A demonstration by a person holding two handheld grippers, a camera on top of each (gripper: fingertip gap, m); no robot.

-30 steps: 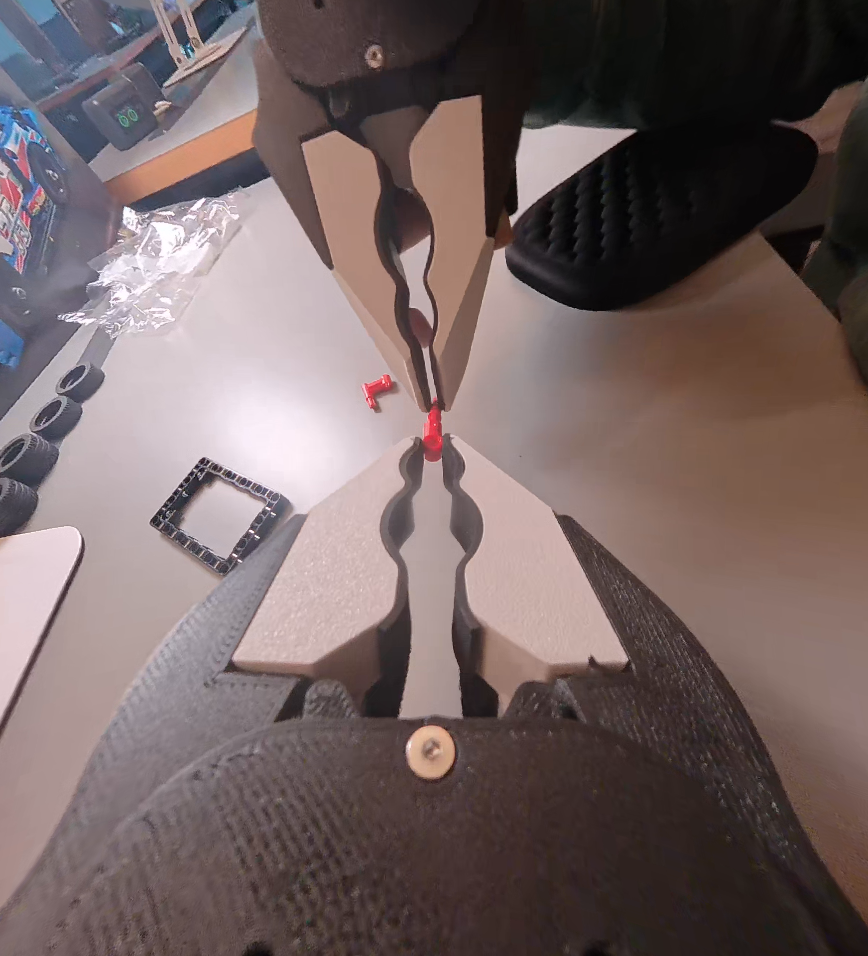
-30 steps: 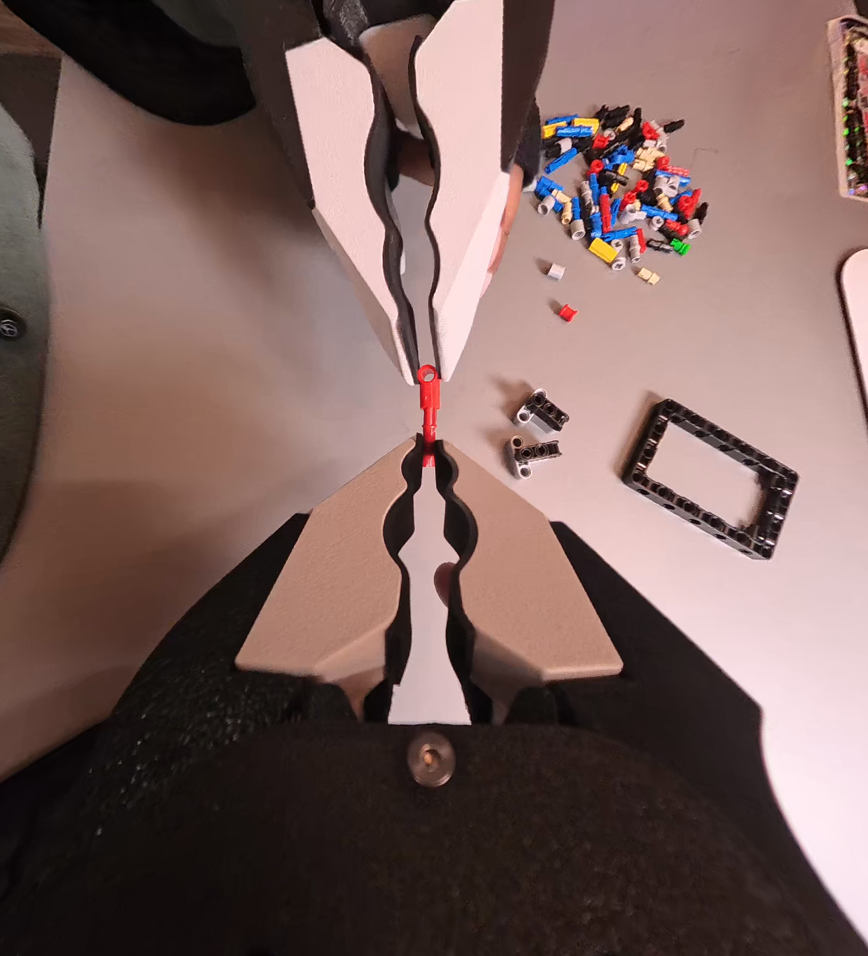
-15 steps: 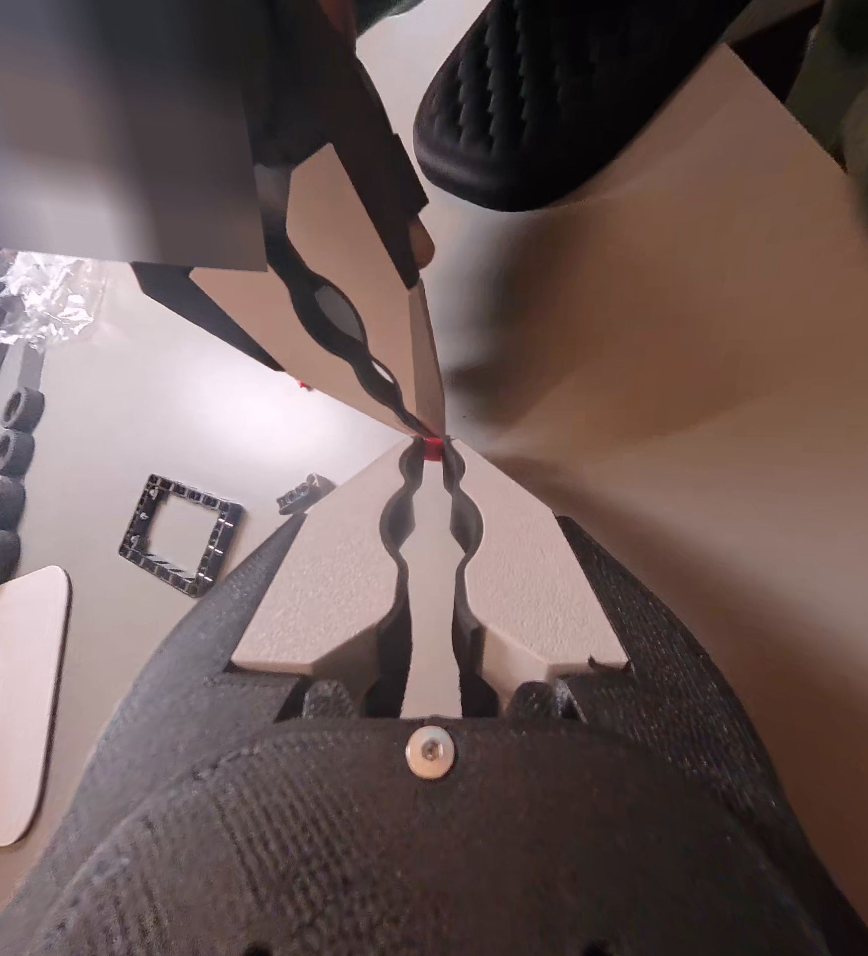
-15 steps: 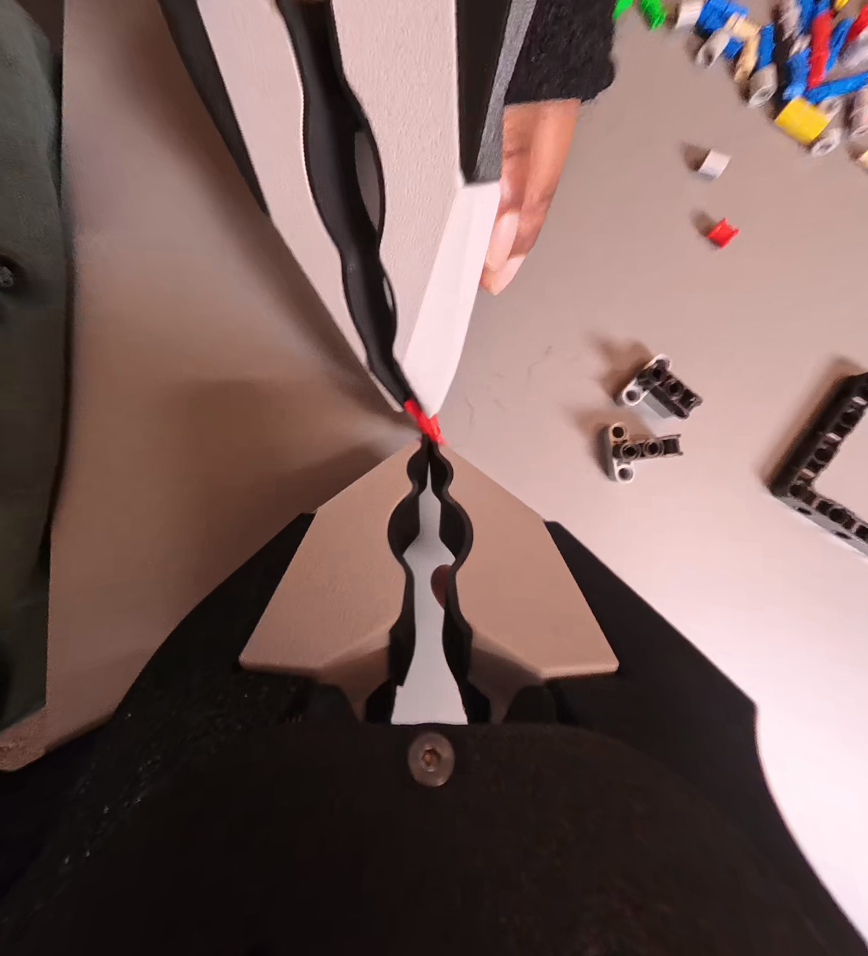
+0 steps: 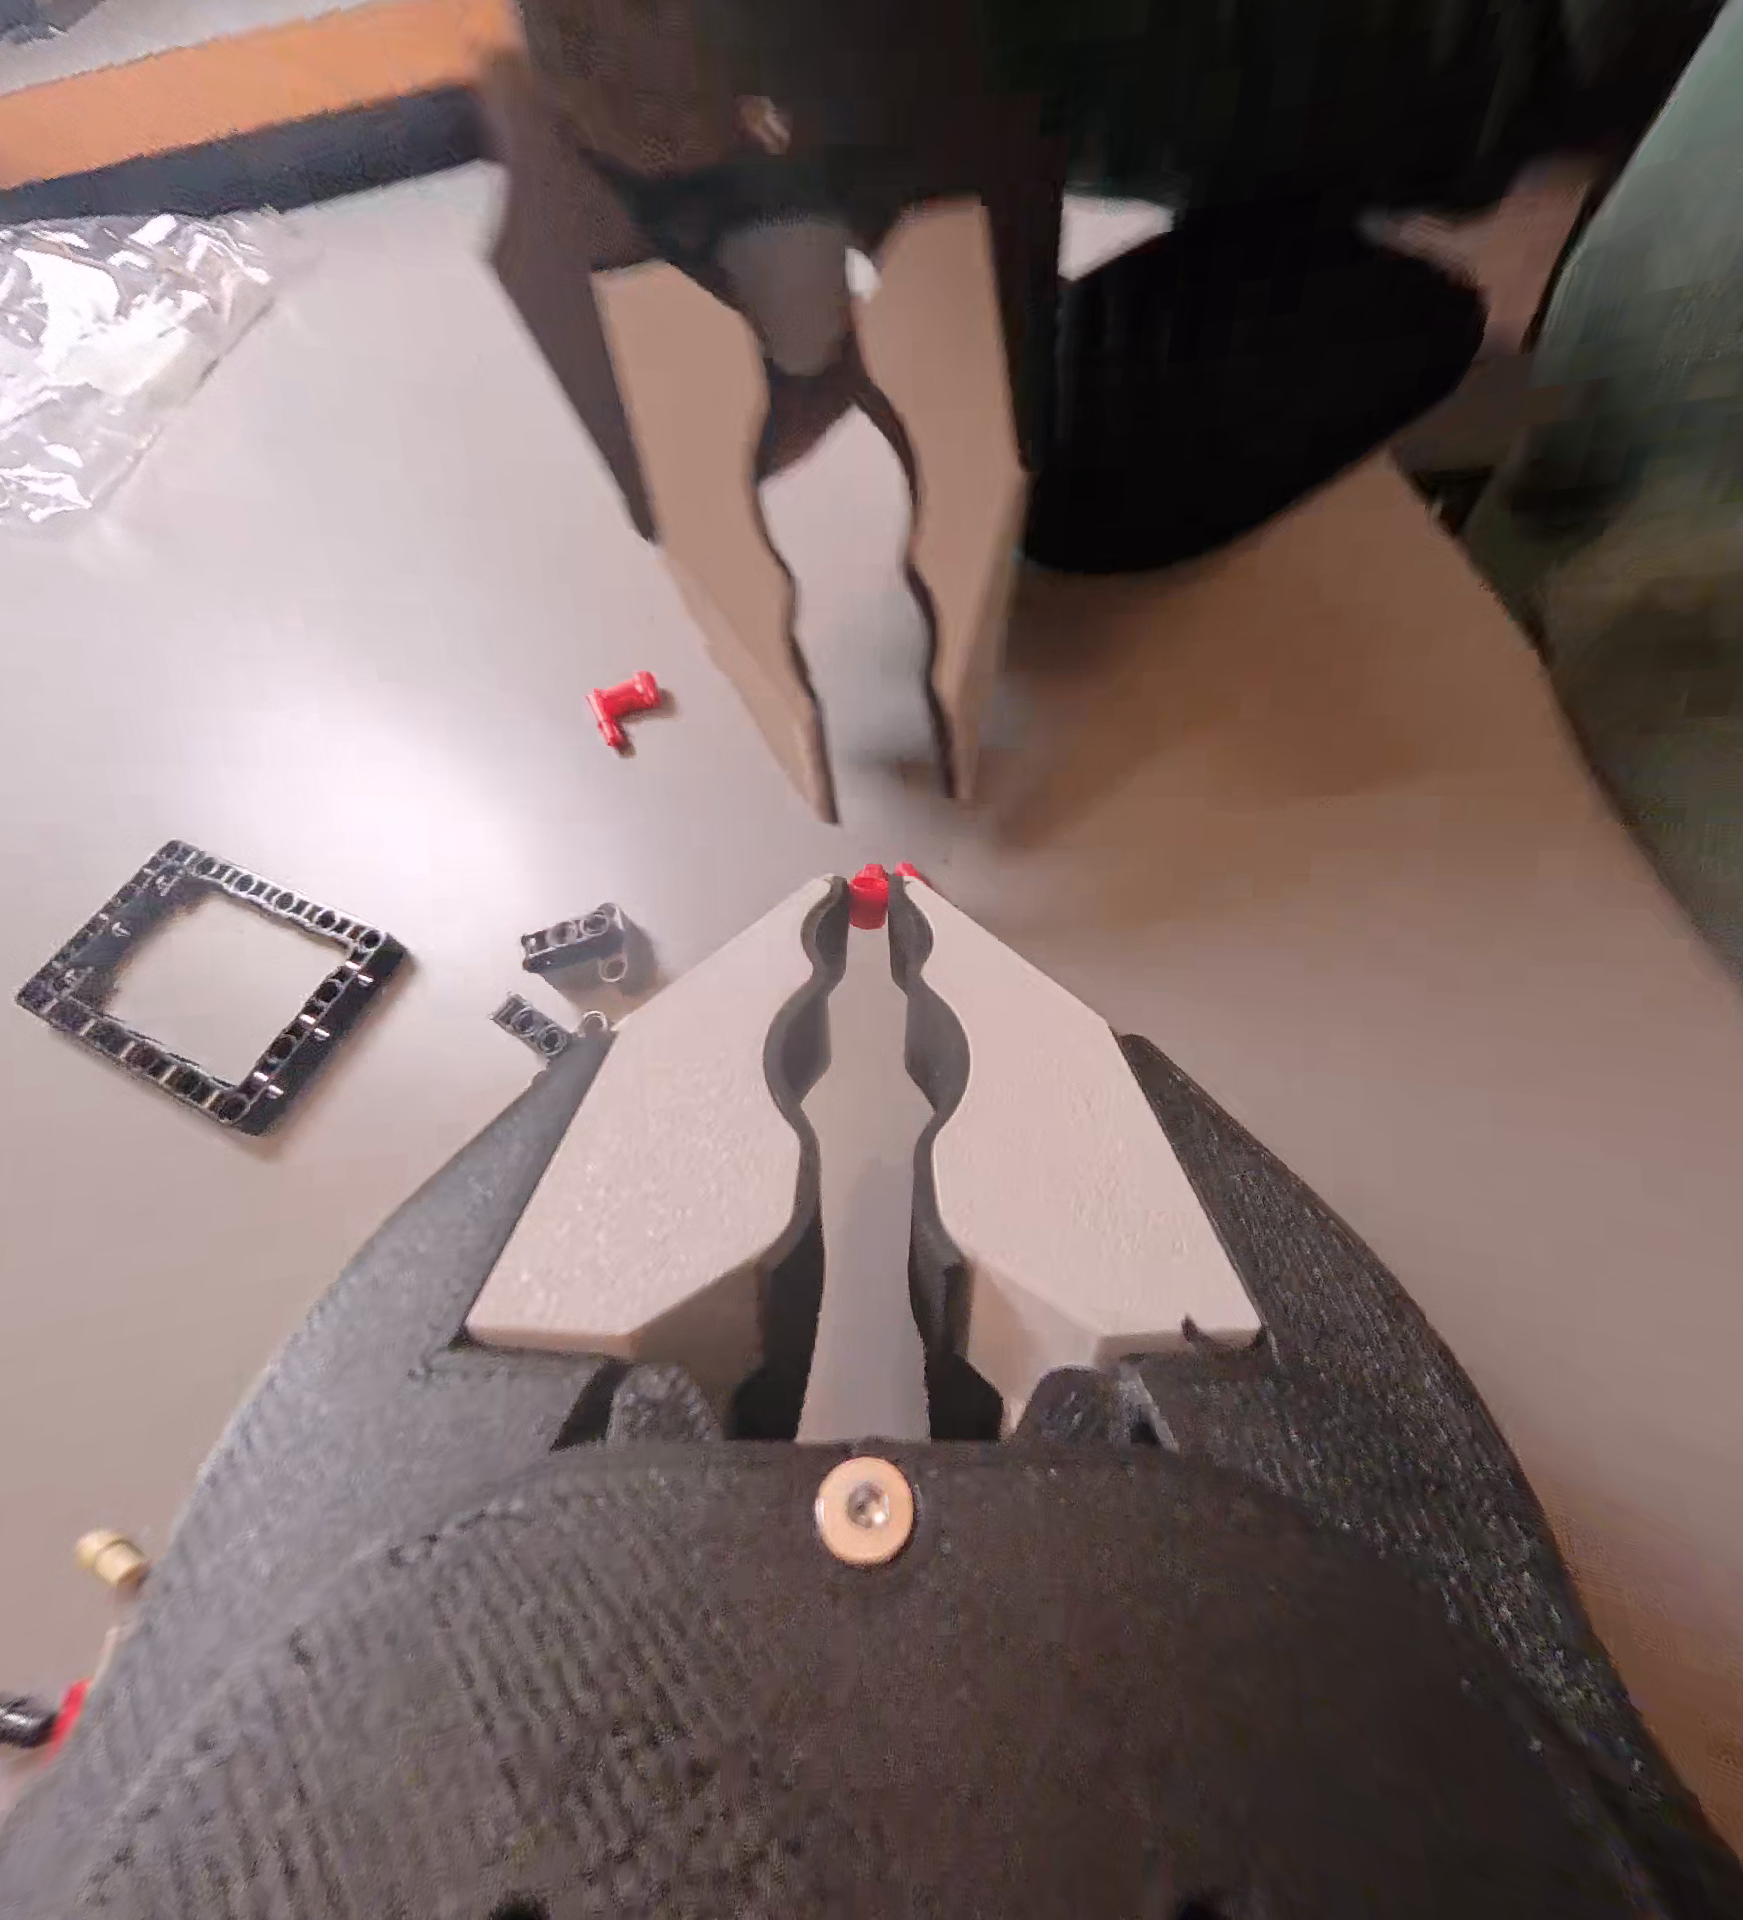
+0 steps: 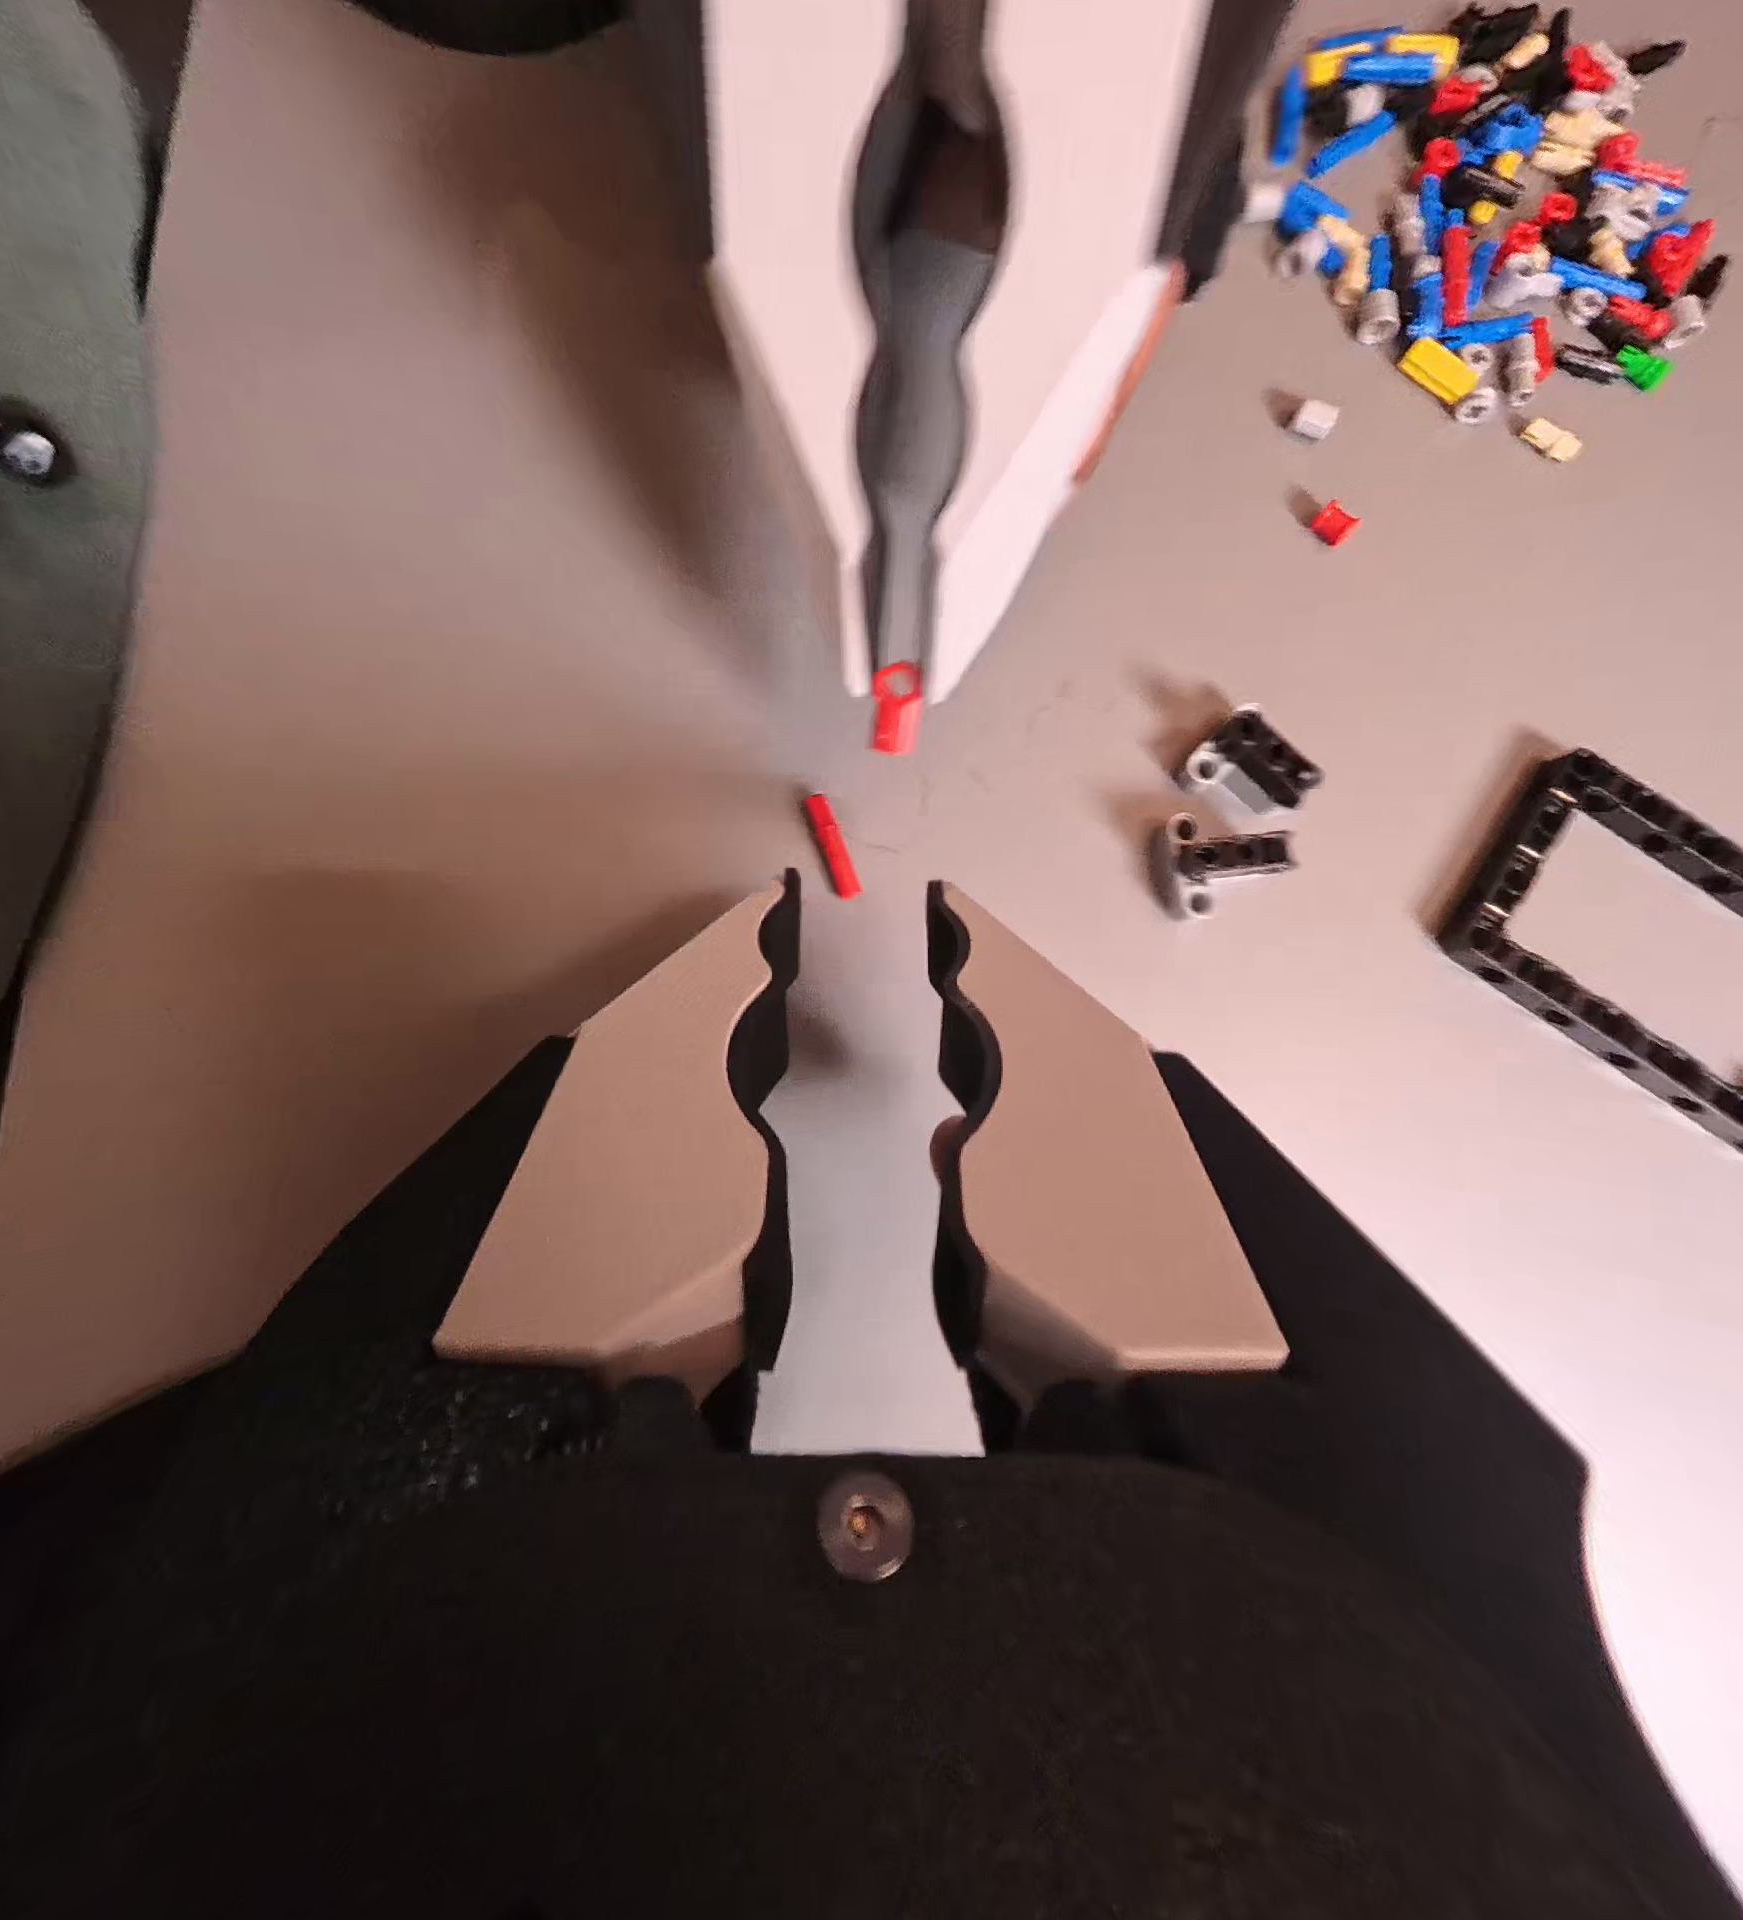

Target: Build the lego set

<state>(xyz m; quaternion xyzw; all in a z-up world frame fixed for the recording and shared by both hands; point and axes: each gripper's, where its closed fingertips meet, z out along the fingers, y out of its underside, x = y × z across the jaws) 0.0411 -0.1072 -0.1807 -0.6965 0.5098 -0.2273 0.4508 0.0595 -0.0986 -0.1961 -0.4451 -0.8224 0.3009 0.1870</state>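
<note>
My left gripper [image 5: 872, 891] is shut on a small red connector [image 5: 867, 902], which sticks out of its tips. In the right wrist view the left gripper [image 6: 893, 691] points toward me with the red connector [image 6: 896, 709] in its tips. My right gripper [image 6: 862, 888] is open and empty, and it faces the left one in the left wrist view [image 5: 893, 805]. A thin red pin [image 6: 831, 844] is loose just ahead of the right gripper's left fingertip [image 6: 787, 904]. I cannot tell whether it rests on the table.
A black rectangular frame [image 6: 1656, 966] and two small grey-black assemblies [image 6: 1251, 764] [image 6: 1220, 857] lie to the right. A pile of mixed pieces [image 6: 1490, 229] lies at the far right. A red L-shaped piece [image 5: 623, 707], a clear plastic bag [image 5: 67, 343] and a black pad [image 5: 1241, 395] are also on the table.
My right gripper has opened and drawn back from the left one. The red pin it held has come free of the red connector. The left gripper still holds the connector.
</note>
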